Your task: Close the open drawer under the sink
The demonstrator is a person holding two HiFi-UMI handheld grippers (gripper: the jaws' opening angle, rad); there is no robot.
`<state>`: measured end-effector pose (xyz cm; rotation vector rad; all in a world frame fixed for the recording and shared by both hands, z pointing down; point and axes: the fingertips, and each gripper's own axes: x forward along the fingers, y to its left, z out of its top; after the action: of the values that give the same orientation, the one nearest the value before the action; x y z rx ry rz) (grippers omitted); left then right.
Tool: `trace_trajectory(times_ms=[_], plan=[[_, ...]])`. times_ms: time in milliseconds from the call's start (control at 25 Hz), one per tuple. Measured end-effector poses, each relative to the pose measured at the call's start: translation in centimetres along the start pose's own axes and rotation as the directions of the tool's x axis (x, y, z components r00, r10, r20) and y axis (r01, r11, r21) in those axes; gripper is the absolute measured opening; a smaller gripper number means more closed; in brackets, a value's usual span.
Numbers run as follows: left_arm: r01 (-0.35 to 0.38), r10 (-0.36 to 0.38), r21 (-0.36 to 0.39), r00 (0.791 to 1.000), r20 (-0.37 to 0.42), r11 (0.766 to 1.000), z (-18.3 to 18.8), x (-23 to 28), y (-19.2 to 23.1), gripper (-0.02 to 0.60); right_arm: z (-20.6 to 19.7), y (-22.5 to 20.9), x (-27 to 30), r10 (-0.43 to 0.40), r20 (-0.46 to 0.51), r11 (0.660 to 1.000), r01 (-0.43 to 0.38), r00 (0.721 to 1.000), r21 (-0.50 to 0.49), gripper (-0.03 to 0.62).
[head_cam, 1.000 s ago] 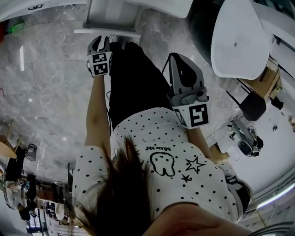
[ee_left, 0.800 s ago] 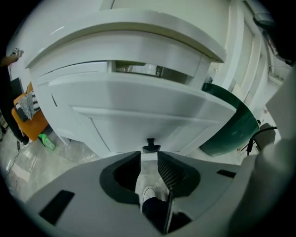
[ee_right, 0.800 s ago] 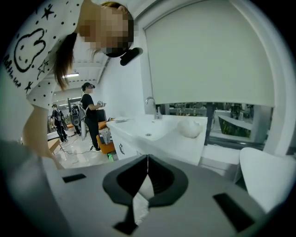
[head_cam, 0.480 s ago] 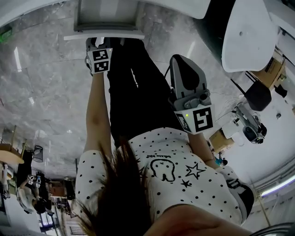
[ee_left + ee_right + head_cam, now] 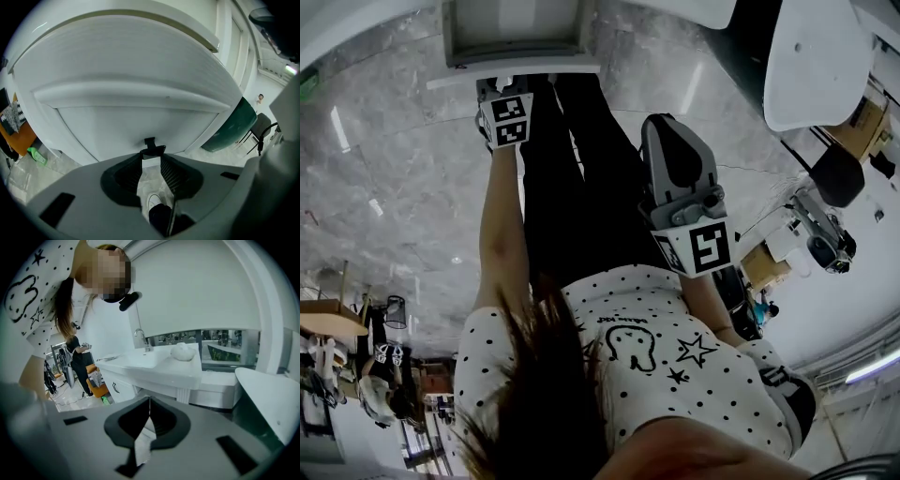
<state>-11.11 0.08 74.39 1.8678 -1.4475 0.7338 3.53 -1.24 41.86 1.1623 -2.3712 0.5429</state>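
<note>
Head view: the open drawer point(image 5: 516, 37) juts out at the top; our left gripper point(image 5: 502, 94) hangs just beside its front panel; our right gripper point(image 5: 666, 141) is well apart from it. Left gripper view: the 2 jaws have just been opening and stand spread with nothing pinched; the drawer front point(image 5: 131, 126) fills the view just ahead. Right gripper view: the 2 jaws are pressed together, empty; the sink point(image 5: 154, 366) lies beyond.

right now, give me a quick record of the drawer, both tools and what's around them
drawer: pulled open
left tool: close to the drawer front, jaws apart, just opened wider, nothing between them
right tool: held further back, jaws together, empty
sink: white, with a tap, seen in the right gripper view
floor: grey marble
</note>
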Motion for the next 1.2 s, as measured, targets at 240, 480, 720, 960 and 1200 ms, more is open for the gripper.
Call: trace_trajectory(times_ms=[240, 480, 720, 960, 1200], plan=[[0.006, -0.006, -0.023, 1.000, -0.006, 1.000, 0.1, 0.0, -0.3, 0.120, -0.5, -0.5, -0.3, -0.045, -0.003, 0.999, 0.045, 0.999, 0.025, 0.014], [0.020, -0.020, -0.022, 1.000, -0.011, 1.000, 0.2, -0.1, 0.0, 0.120, -0.6, -0.6, -0.2, -0.064, -0.009, 0.997, 0.064, 0.998, 0.037, 0.014], [0.016, -0.016, -0.033, 1.000, -0.002, 0.999, 1.0, 0.6, 0.2, 0.120, -0.7, -0.9, 0.1, -0.067, -0.016, 0.997, 0.068, 0.998, 0.040, 0.014], [0.017, -0.017, -0.037, 1.000, 0.011, 0.999, 2.0, 0.9, 0.3, 0.120, -0.8, -1.0, 0.1, -0.067, -0.021, 0.997, 0.068, 0.998, 0.040, 0.014], [0.011, -0.010, -0.042, 1.000, 0.027, 0.999, 2.9, 1.6, 0.7, 0.120, -0.9, -1.2, 0.4, -0.069, -0.023, 0.997, 0.070, 0.997, 0.041, 0.014]])
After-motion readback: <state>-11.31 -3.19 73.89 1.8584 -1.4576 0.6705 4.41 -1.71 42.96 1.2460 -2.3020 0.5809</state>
